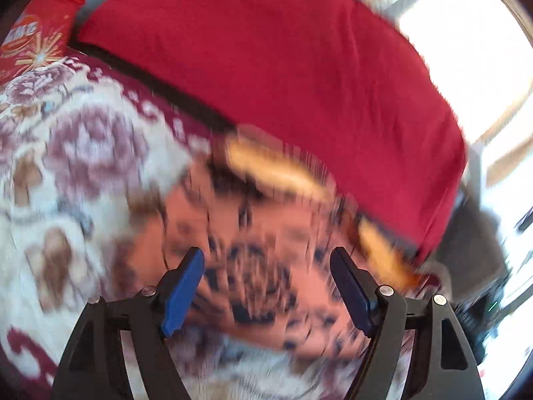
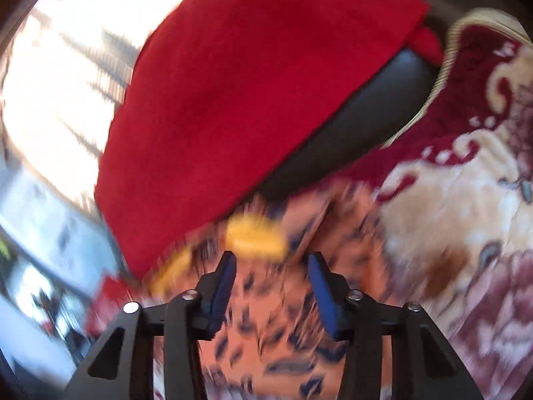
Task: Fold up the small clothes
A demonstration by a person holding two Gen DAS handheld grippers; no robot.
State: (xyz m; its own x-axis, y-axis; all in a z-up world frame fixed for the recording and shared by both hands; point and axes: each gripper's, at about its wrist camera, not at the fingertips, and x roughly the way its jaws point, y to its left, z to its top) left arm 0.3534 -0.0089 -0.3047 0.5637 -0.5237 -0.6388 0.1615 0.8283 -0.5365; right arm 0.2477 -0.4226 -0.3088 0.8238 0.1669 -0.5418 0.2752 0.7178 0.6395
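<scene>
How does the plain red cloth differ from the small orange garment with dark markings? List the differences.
Pattern: the plain red cloth is one solid colour; the small orange garment with dark markings is spotted and has yellow trim.
Place: the red cloth is draped over a dark cushion farther off; the orange garment lies on the floral blanket, right ahead of both grippers.
Size: the red cloth looks larger.
Shared: both are soft fabric, and neither is held.

No legible text in either view. Left wrist view: red printed cloth (image 1: pixel 36 30) at upper left carries a round orange-and-white emblem w/ large light characters, too blurred and small to read; gold starburst print just below it, no lettering. Right wrist view: heavy motion blur, no labels, brands, nos. or signs made out.
</scene>
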